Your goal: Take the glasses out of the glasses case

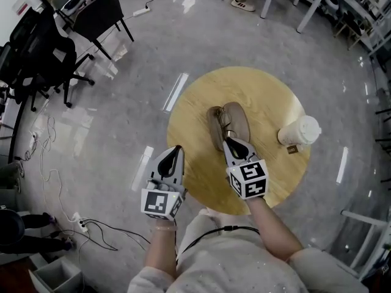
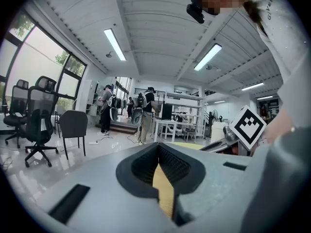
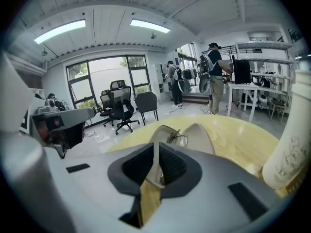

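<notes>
An open tan glasses case [image 1: 230, 122] lies in the middle of a round wooden table [image 1: 269, 93]. The glasses [image 1: 223, 126] rest folded across its two halves. In the right gripper view the case [image 3: 197, 136] and the glasses [image 3: 177, 139] sit just past the jaws. My right gripper [image 1: 228, 140] is at the case's near end, and its jaws [image 3: 155, 152] are closed on a thin pale strip that looks like the case's rim. My left gripper [image 1: 177, 149] hovers at the table's left edge, shut [image 2: 158, 152] with nothing in it.
A white lidded paper cup [image 1: 300, 131] stands at the table's right edge, close on the right in the right gripper view [image 3: 293, 140]. Black office chairs [image 1: 43, 47] stand on the glossy floor to the far left. Cables [image 1: 91, 227] trail over the floor nearby.
</notes>
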Available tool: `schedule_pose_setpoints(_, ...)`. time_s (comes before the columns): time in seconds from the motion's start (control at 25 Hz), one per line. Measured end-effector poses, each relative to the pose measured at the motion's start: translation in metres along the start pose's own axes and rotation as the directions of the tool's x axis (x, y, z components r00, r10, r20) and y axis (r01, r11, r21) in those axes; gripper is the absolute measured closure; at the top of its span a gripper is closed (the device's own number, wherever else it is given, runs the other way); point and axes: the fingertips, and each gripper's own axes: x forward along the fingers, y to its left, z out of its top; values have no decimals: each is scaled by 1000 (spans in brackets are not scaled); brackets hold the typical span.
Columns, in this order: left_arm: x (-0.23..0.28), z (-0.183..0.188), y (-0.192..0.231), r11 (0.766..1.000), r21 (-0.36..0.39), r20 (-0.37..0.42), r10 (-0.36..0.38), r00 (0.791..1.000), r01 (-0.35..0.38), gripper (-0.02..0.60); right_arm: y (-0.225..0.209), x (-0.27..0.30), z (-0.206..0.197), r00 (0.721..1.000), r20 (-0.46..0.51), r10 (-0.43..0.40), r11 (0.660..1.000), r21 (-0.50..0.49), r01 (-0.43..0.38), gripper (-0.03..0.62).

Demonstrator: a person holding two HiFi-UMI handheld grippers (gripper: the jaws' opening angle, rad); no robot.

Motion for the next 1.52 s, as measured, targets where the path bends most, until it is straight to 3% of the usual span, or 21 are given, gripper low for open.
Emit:
schedule_pose_setpoints(0.4,15,-5,5,1000,-9,-23,-16,1000,16,577,-9,22,-17,989,-140,-42,999,-14,41,537)
schedule_pose_setpoints(1.08,39,-8,29,994,-44,-39,-98,994,97,577,-17,50,-35,944,-313,-106,994,-71,88,534)
schedule_pose_setpoints(1.52,38,-10,29,993,-50,-42,-105,994,103,577,-18,53,-39,947,-319,-47,995,65,71,566)
